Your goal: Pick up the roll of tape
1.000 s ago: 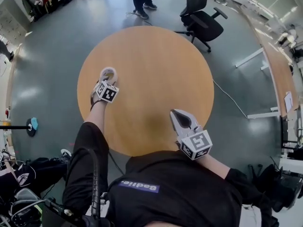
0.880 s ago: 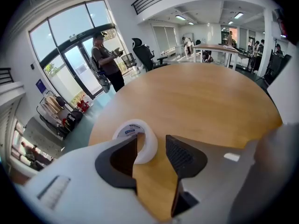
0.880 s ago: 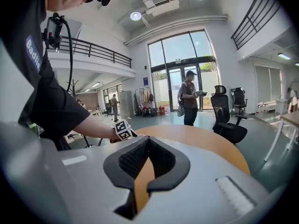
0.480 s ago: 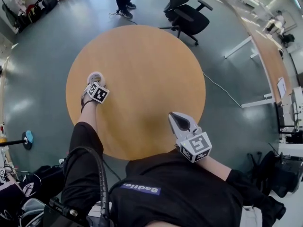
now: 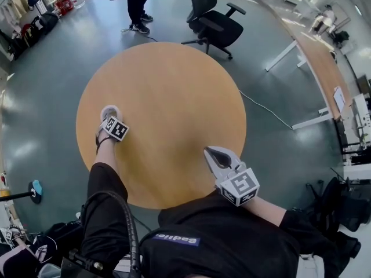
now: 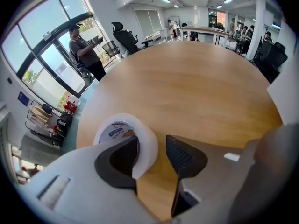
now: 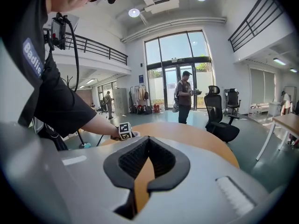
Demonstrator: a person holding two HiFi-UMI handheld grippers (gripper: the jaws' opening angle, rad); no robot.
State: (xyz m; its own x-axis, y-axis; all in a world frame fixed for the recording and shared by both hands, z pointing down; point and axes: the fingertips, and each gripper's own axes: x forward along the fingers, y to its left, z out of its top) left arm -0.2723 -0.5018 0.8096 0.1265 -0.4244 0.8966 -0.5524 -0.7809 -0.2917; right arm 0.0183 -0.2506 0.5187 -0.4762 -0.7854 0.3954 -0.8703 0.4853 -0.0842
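Observation:
The roll of tape (image 5: 110,112), translucent white with a printed core, lies flat near the left edge of the round wooden table (image 5: 168,86). My left gripper (image 5: 108,118) is down at it. In the left gripper view the roll's (image 6: 144,141) near wall stands between the open jaws of the left gripper (image 6: 152,149). The left jaw covers part of the core. The right jaw keeps a gap to the outer wall. My right gripper (image 5: 208,152) hovers over the table's near right part, jaws shut with nothing between them (image 7: 148,139).
A black office chair (image 5: 211,22) stands beyond the table's far edge, with a standing person (image 5: 136,2) to its left. A long desk (image 5: 324,68) runs along the right, and a cable (image 5: 261,106) lies on the floor.
The head view has shifted, so the table sits lower and further left in the picture. Both grippers keep their places on the table, the left one still at the roll.

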